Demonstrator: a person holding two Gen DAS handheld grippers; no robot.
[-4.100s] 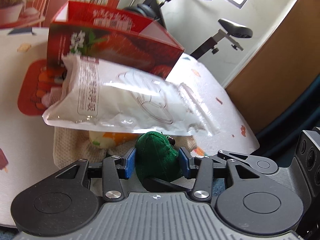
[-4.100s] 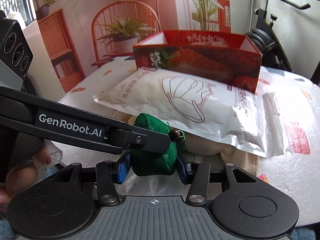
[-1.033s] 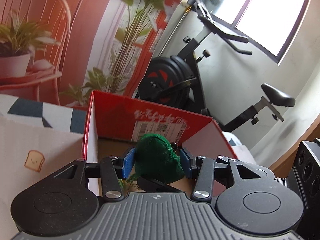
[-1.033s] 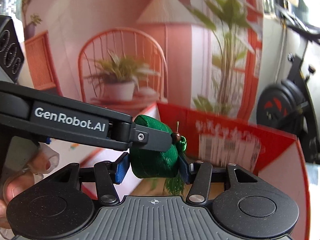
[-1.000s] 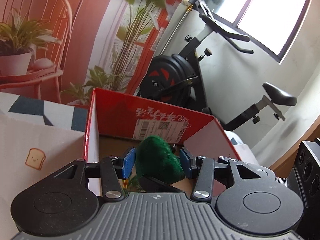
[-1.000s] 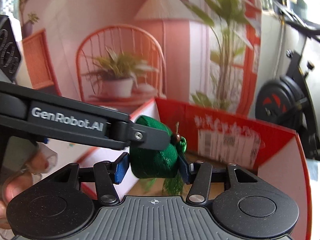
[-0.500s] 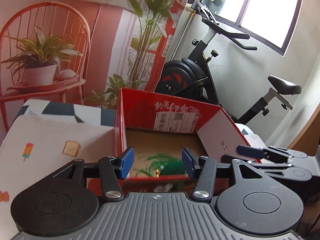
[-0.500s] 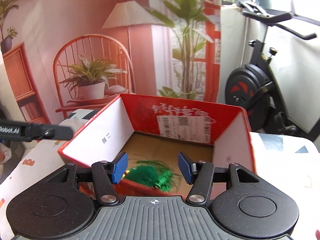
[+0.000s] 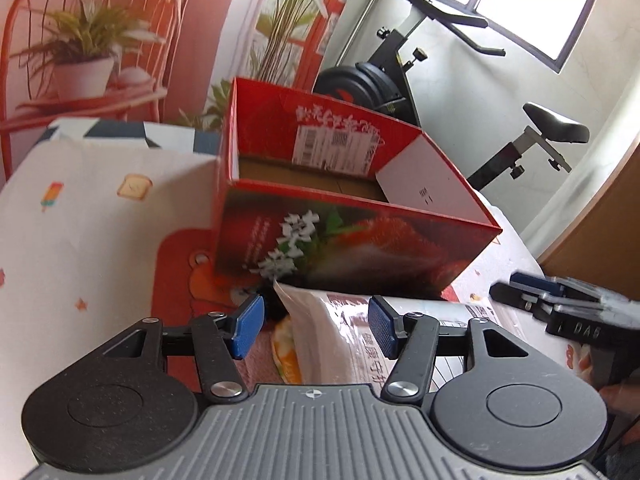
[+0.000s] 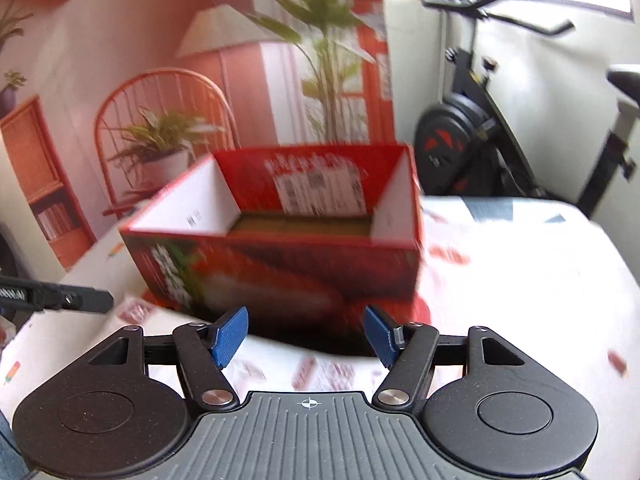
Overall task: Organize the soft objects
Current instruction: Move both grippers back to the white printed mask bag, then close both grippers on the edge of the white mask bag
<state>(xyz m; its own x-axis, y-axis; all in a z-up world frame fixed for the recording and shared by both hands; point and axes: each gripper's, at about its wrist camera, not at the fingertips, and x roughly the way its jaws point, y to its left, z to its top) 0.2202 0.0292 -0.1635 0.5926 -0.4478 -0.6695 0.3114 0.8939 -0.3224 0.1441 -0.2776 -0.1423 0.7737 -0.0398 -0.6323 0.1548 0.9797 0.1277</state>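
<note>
A red open-topped cardboard box (image 9: 352, 240) stands on the table; it also shows in the right wrist view (image 10: 280, 272). The green soft toy is out of sight, hidden by the box walls. My left gripper (image 9: 316, 330) is open and empty, low in front of the box, over the end of a white plastic bag (image 9: 344, 340). An orange-and-white soft thing (image 9: 285, 354) lies under the bag. My right gripper (image 10: 306, 336) is open and empty in front of the box; its fingers (image 9: 560, 300) show at the right of the left wrist view.
The table wears a white cloth with small prints (image 9: 80, 216) and a red printed patch (image 9: 188, 256). An exercise bike (image 9: 420, 68) stands behind the table. A pink backdrop with chair and plants (image 10: 168, 92) fills the back. A wooden panel (image 9: 600, 216) is at right.
Both grippers opened and the green toy dropped into the red box. Both have since pulled back and lower, so the box's front wall and the white bag are in view.
</note>
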